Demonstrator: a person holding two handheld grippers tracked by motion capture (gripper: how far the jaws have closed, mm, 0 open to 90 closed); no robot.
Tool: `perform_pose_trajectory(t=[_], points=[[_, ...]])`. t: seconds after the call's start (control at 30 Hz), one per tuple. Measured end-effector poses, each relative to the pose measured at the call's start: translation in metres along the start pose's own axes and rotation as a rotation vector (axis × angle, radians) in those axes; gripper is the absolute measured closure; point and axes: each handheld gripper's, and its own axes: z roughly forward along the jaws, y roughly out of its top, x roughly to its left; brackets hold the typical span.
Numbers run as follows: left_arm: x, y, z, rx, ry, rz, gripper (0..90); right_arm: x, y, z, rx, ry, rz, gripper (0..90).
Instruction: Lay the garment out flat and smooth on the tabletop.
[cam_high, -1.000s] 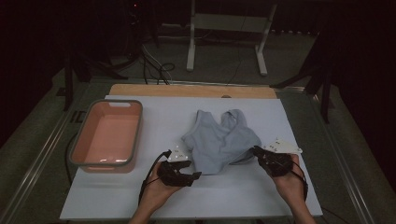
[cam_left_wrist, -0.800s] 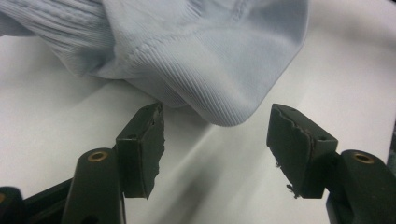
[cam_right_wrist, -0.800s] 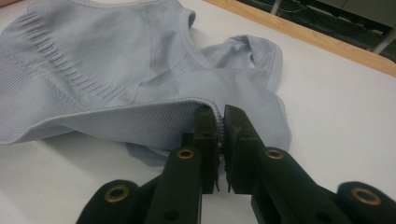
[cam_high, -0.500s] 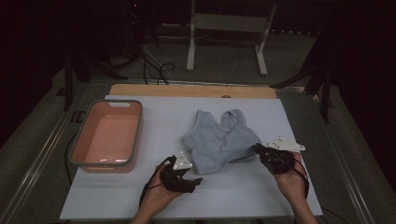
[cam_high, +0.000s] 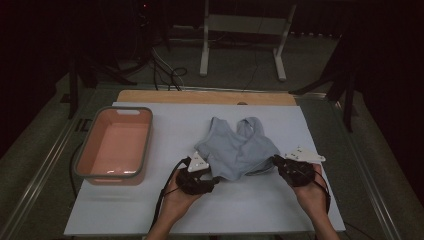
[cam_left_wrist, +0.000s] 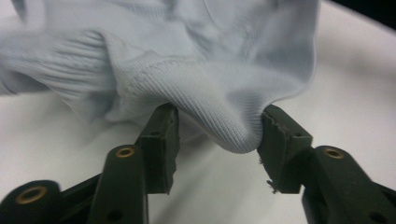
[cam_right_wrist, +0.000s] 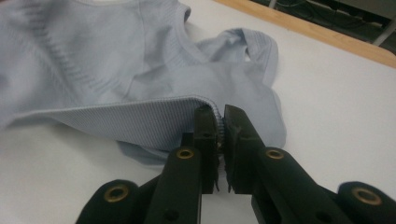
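Two claws low at garment (cam_high: 239, 150) hem, left claw (cam_left_wrist: 217, 133) closing, right claw (cam_right_wrist: 219, 122) clamped.

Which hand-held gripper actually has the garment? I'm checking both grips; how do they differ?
The right hand-held gripper is shut, pinching the garment's ribbed hem. The left hand-held gripper has just been closing; its jaws stand apart, a fold of cloth bulging between them. Both sit at the near edge.

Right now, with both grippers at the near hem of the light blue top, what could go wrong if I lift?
1. The left gripper has just been closing, but only a bulge of the light blue top sits between its jaws; it may slip out.
2. The right gripper pinches just the hem edge, so a pull could free it.
3. An uneven hold might drag the top crooked across the white table.
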Motion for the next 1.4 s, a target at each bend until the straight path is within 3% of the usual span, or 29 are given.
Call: perform_pose_trajectory(t=[0.07,0.23,0.4,0.6,0.8,1.0,1.17,1.2,1.27,1.4], points=[[0.004,0.005,0.0,-0.013,0.005,-0.017,67.9,0.001,-0.003,0.002,0.01,-0.004,-0.003,84.0],[0.012,0.015,0.002,-0.02,0.033,-0.046,82.1,0.001,-0.006,0.003,0.02,-0.025,-0.014,83.3],[0.017,0.021,-0.002,-0.044,0.047,-0.081,83.6,-0.003,-0.012,0.006,0.042,-0.061,-0.017,80.4],[0.018,0.025,-0.003,-0.052,0.054,-0.09,83.9,-0.001,-0.019,0.016,0.086,-0.074,-0.012,73.0],[0.019,0.027,-0.002,-0.065,0.051,-0.116,84.1,0.003,-0.026,0.022,0.137,-0.053,-0.007,58.8],[0.021,0.028,-0.003,-0.074,0.057,-0.126,84.1,0.012,-0.033,0.031,0.211,-0.044,-0.009,51.1],[0.023,0.027,-0.005,-0.069,0.076,-0.121,84.1,0.012,-0.039,0.035,0.28,-0.052,-0.019,53.7],[0.024,0.026,-0.005,-0.064,0.086,-0.113,84.0,0.01,-0.04,0.033,0.29,-0.047,-0.012,62.3],[0.024,0.026,-0.006,-0.059,0.094,-0.108,84.1,0.009,-0.039,0.032,0.293,-0.039,-0.009,64.8],[0.024,0.025,-0.008,-0.053,0.139,-0.093,84.2,0.007,-0.034,0.023,0.284,-0.057,-0.047,81.4]])
